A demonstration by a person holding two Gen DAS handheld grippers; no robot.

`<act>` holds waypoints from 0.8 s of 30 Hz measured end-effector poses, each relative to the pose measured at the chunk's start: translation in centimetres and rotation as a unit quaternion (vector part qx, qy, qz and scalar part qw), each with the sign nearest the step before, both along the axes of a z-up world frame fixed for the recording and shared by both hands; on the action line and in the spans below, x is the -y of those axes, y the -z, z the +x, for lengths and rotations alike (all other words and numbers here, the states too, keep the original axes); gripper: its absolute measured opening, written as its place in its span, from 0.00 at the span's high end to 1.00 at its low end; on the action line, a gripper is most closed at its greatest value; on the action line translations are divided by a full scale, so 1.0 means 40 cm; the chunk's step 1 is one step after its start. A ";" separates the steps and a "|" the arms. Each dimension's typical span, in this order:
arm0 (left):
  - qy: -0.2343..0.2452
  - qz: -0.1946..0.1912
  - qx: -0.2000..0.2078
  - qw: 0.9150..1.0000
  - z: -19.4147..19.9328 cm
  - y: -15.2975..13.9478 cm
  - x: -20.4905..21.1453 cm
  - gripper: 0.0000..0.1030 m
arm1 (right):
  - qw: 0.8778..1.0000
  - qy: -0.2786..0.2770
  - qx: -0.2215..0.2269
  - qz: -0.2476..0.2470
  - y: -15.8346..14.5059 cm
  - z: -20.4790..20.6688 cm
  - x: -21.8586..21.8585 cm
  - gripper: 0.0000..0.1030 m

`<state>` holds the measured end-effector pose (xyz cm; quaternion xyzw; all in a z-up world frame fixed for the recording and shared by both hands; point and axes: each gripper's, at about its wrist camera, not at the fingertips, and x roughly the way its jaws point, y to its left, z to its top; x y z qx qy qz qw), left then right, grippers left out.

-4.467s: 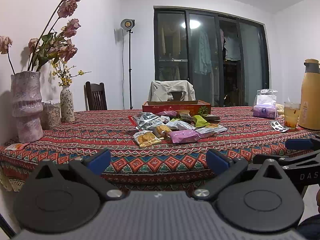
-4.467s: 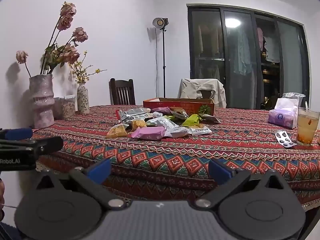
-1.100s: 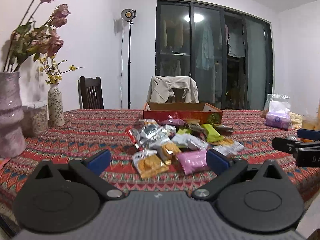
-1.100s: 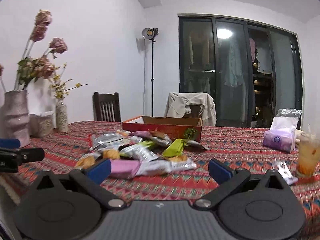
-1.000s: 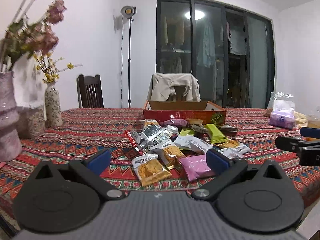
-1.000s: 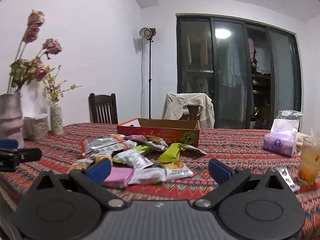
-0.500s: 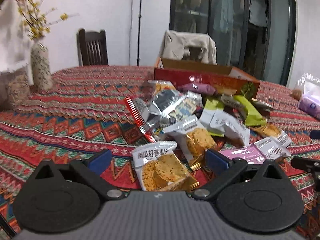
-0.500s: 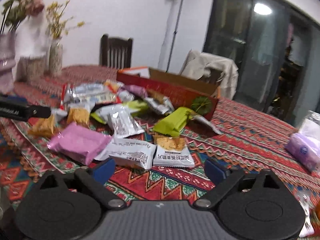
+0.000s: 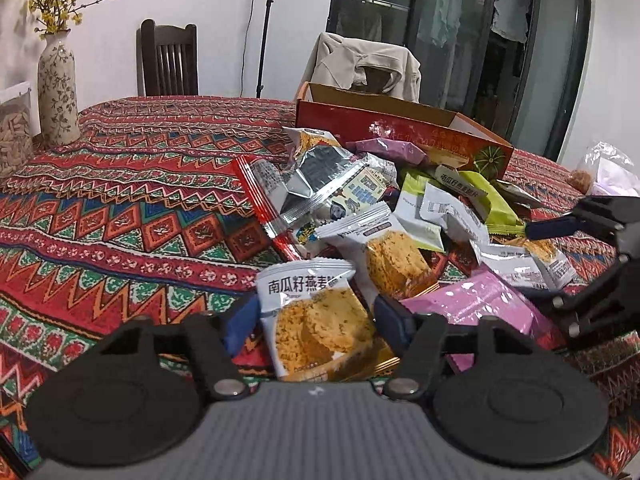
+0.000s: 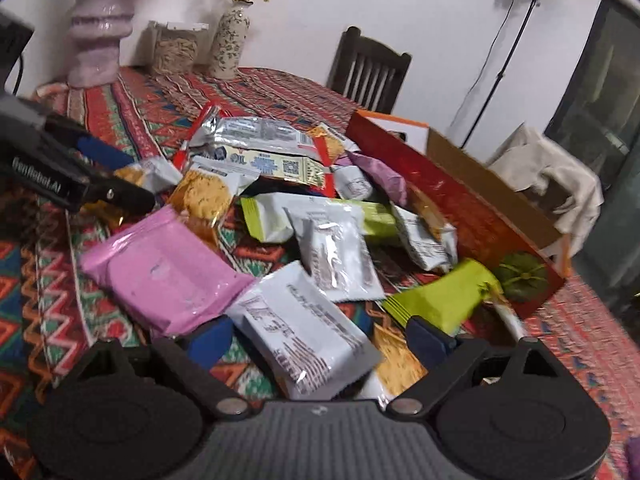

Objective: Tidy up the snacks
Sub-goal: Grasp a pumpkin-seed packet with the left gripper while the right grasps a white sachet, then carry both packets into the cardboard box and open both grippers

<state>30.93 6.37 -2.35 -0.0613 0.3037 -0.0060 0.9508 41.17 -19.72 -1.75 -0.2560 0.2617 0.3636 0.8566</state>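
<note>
A heap of snack packets lies on the patterned tablecloth [image 9: 120, 216] in front of an open red cardboard box [image 9: 400, 132] [image 10: 460, 200]. My left gripper [image 9: 316, 320] [image 10: 138, 180] is closing, and its blue pads touch both sides of a white-topped yellow oat cracker packet [image 9: 316, 320] at the near edge of the heap. My right gripper [image 10: 320, 338] [image 9: 544, 266] is also closing, with a white packet [image 10: 304, 332] between its jaws and a gap left at the right pad. A pink packet [image 10: 160, 268] [image 9: 488, 300] lies between the two grippers.
A flowered vase [image 9: 58, 88] [image 10: 230, 44], a jar of seeds [image 10: 176, 46] and a tall pink vase [image 10: 100, 28] stand at the table's left. A dark chair [image 9: 168, 60] and a chair draped with a jacket [image 9: 364, 68] stand behind. A plastic bag [image 9: 612, 172] lies at right.
Both grippers came forward and tipped down onto the heap. The left jaws narrowed onto the yellow cracker packet. The right gripper rolled and its jaws narrowed a little over the white packet.
</note>
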 end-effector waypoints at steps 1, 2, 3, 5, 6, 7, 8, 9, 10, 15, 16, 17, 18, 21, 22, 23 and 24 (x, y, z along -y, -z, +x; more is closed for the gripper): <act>0.001 -0.001 0.000 1.000 -0.004 0.000 -0.003 0.38 | 1.000 -0.006 -0.014 0.011 -0.001 0.011 0.001 0.22; 0.000 -0.001 0.000 1.000 -0.009 0.000 -0.006 0.38 | 0.999 -0.013 -0.035 0.025 -0.002 0.025 0.005 0.25; -0.002 0.000 -0.001 1.000 -0.016 -0.001 -0.011 0.38 | 0.998 -0.016 -0.054 0.041 0.000 0.034 0.010 0.32; -0.010 0.000 -0.003 1.000 -0.031 -0.004 -0.019 0.38 | 0.994 -0.013 -0.088 0.070 0.005 0.048 0.023 0.37; -0.012 0.001 -0.005 1.000 -0.039 -0.006 -0.022 0.37 | 0.992 -0.011 -0.095 0.080 0.008 0.047 0.029 0.43; -0.011 0.003 -0.007 1.000 -0.047 -0.007 -0.025 0.36 | 0.991 -0.005 -0.099 0.087 0.009 0.042 0.034 0.46; -0.012 0.005 -0.007 1.000 -0.052 -0.007 -0.025 0.34 | 0.991 0.002 -0.102 0.091 0.009 0.031 0.040 0.47; -0.013 0.005 -0.007 1.000 -0.058 -0.008 -0.026 0.34 | 0.990 0.013 -0.102 0.094 0.010 0.014 0.047 0.47; -0.012 0.005 -0.008 1.000 -0.062 -0.008 -0.024 0.34 | 0.990 0.027 -0.099 0.095 0.013 -0.008 0.055 0.48; -0.005 0.015 -0.008 1.000 -0.052 -0.006 -0.003 0.28 | 0.981 0.130 -0.085 0.117 0.023 -0.115 0.113 0.48; -0.003 0.014 -0.009 1.000 -0.049 -0.007 0.000 0.27 | 0.978 0.152 -0.080 0.117 0.023 -0.134 0.119 0.48; -0.002 0.012 -0.009 1.000 -0.045 -0.007 0.002 0.27 | 0.975 0.173 -0.077 0.119 0.023 -0.157 0.128 0.48; 0.000 0.011 -0.009 1.000 -0.040 -0.006 0.004 0.27 | 0.971 0.187 -0.077 0.124 0.024 -0.171 0.138 0.47; -0.001 0.016 -0.004 1.000 -0.032 -0.004 0.009 0.46 | 0.967 0.198 -0.079 0.139 0.029 -0.195 0.159 0.44; -0.003 0.022 -0.002 1.000 -0.032 -0.005 0.011 0.54 | 0.967 0.198 -0.077 0.139 0.031 -0.194 0.161 0.42; -0.003 0.023 -0.001 1.000 -0.033 -0.005 0.011 0.54 | 0.968 0.198 -0.075 0.137 0.031 -0.189 0.161 0.42; -0.002 0.018 0.000 1.000 -0.037 -0.005 0.010 0.56 | 0.968 0.196 -0.073 0.138 0.032 -0.181 0.159 0.42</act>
